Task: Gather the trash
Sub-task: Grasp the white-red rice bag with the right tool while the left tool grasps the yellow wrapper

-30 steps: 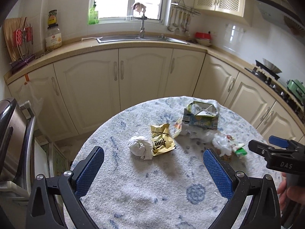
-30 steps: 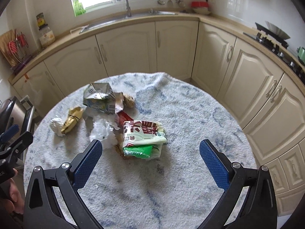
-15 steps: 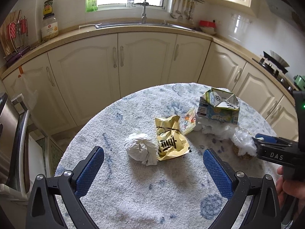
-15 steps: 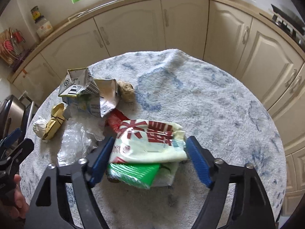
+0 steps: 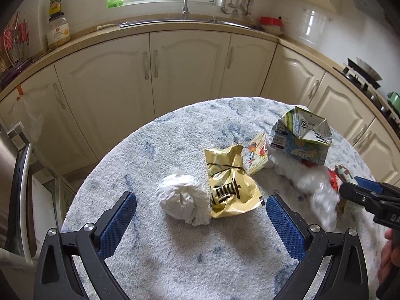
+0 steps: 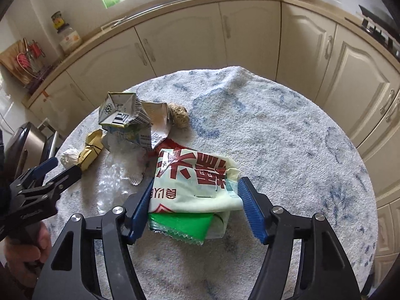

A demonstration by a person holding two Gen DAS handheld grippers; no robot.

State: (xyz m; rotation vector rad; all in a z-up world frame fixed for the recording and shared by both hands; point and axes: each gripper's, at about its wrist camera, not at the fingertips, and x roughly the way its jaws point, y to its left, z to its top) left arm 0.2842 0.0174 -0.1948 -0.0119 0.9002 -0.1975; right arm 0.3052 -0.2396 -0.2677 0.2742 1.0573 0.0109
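Trash lies on a round table with a blue-white cloth (image 6: 287, 137). In the right wrist view my right gripper (image 6: 195, 200) is closing on a pale green snack bag (image 6: 195, 175). Both blue pads touch its sides, and a green wrapper (image 6: 180, 225) lies under it. In the left wrist view my left gripper (image 5: 200, 201) hangs open just in front of a white tissue ball (image 5: 181, 198) and a gold wrapper (image 5: 228, 183), touching neither. A crushed milk carton (image 5: 300, 137) and clear plastic (image 5: 322, 200) lie to their right, where the right gripper (image 5: 355, 187) shows at the edge.
A small colourful packet (image 5: 257, 153), a brown lump (image 6: 178, 115) and a red wrapper (image 6: 172, 145) lie beside the carton. A steel bin (image 5: 10, 175) stands left of the table. Cream cabinets (image 5: 187, 70) curve round behind. A hand (image 6: 25, 245) holds the left gripper (image 6: 62, 167).
My right gripper came down over the pale green bag and its jaws narrowed from wide open until they touch it. My left gripper moved forward and down towards the tissue ball and gold wrapper.
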